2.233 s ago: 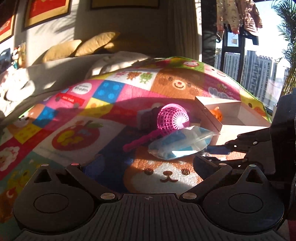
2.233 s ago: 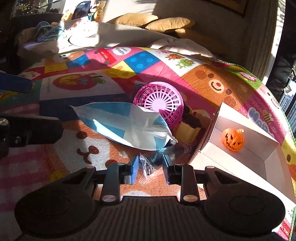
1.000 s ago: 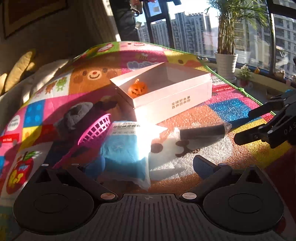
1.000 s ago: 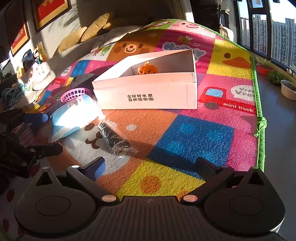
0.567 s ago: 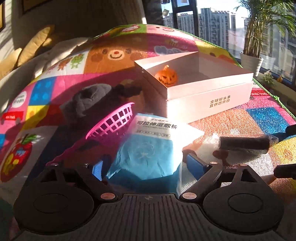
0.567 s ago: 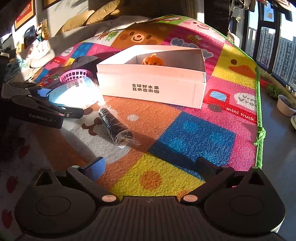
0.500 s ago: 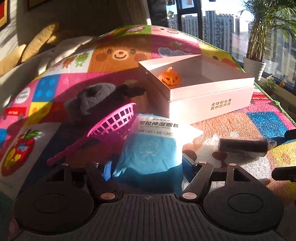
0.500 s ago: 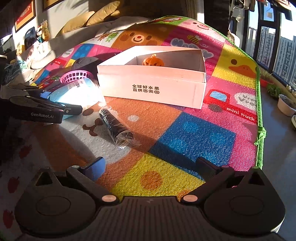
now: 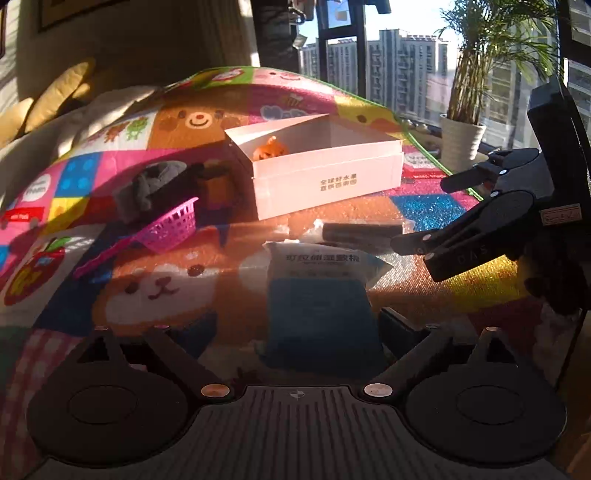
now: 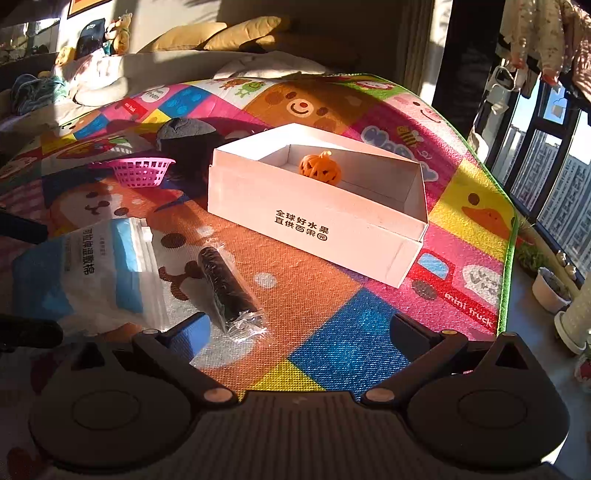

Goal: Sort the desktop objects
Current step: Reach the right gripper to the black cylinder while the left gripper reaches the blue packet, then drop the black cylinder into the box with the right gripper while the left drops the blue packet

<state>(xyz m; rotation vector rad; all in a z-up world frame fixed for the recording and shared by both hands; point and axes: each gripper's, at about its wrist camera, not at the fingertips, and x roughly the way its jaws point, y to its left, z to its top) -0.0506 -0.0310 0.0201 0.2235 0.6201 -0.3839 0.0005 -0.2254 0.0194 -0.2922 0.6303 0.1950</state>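
White cardboard box (image 10: 314,221), open-topped and printed with dark characters on its near wall, stood on a cartoon-patterned play mat (image 10: 369,332). Held one orange pumpkin figure (image 10: 319,168) near its far wall.

Left wrist view: left gripper (image 9: 295,328) with jaws spread wide, low over the mat. Straddled a blue-and-white resealable pack (image 9: 317,295), which lay flat between the two fingers without visible contact on either side. Beyond the pack, a black roll in clear wrap (image 9: 362,230) lay crosswise, touching or just beside the pack's far edge; could not tell which. Farther back, the box (image 9: 325,181) with the pumpkin figure (image 9: 271,149) inside. To the left, a pink plastic basket with a handle (image 9: 173,227), tilted, just beside a dark grey soft item (image 9: 155,181). At right, the right gripper (image 9: 480,221), seen from the side above the mat (image 9: 159,288). Potted palm (image 9: 461,140) by the window.

Right wrist view: right gripper (image 10: 299,330) with jaws likewise wide apart and nothing between them but mat. Black roll (image 10: 225,291) lay just beside the blue pad of the left finger (image 10: 192,332), outside any grip. Pack (image 10: 96,273) lay left of the roll. Pink basket (image 10: 142,171) and grey item (image 10: 184,129) sat left of the box; yellow cushions (image 10: 221,33) behind.
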